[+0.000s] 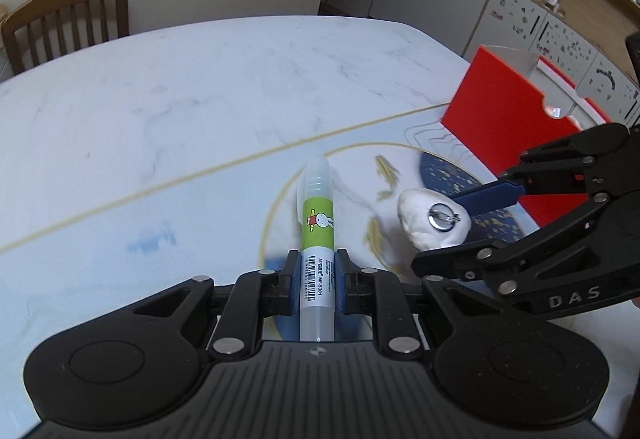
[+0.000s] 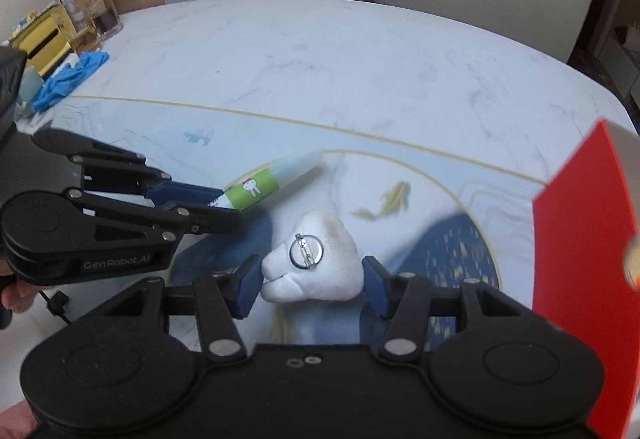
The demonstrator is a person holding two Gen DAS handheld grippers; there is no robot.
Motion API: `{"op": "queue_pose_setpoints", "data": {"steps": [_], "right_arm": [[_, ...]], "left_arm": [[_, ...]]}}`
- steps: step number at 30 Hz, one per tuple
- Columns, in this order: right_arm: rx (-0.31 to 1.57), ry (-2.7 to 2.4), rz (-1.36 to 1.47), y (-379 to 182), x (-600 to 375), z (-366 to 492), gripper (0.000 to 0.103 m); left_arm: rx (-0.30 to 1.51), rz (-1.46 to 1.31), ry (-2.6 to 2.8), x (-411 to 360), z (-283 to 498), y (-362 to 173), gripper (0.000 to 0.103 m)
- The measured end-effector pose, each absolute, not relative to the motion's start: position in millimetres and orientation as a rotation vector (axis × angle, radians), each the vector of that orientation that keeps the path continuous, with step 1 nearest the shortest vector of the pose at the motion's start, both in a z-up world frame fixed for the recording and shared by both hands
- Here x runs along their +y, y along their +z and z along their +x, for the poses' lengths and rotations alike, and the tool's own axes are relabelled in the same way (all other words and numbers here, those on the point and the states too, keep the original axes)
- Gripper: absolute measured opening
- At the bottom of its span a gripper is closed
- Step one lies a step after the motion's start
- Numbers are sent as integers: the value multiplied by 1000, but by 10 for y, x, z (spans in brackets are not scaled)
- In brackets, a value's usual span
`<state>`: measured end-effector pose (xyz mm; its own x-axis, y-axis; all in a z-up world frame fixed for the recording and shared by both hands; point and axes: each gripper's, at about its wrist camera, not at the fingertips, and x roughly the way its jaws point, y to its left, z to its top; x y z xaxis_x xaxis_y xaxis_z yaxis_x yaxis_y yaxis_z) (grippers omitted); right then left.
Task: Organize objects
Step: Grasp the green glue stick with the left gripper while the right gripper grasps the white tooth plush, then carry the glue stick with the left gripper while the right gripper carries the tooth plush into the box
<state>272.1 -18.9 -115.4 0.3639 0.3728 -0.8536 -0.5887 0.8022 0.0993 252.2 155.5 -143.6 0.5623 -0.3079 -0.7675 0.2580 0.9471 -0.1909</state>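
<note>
One glue pen [image 1: 317, 239] sits low in the middle, squeezed by the left tongs [image 1: 316, 281]. One white soft toy [image 2: 314, 259] sits low in the middle, squeezed by the right tongs [image 2: 312, 285]. One red box [image 1: 508, 115] stands at right on the table [image 1: 200, 99].

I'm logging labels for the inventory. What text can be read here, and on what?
"DAS": side of the black right gripper.
"GenRobot.AI": side of the black left gripper.
"MF-5301": white label of the green-banded glue stick; its brand and barcode digits are too blurred.
</note>
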Motion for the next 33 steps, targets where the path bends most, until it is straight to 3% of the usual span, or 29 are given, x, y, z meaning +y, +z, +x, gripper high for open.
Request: {"op": "queue_pose_setpoints", "data": {"steps": [20,33], "right_arm": [[955,581,-87,-535,-1211,2095,53],[904,546,-69,-314,-2026,2115,53]], "left_arm": [[837,-127,-331,1022,1670,-808,16],[780,-116,-372,247,1583,-452,16]]}}
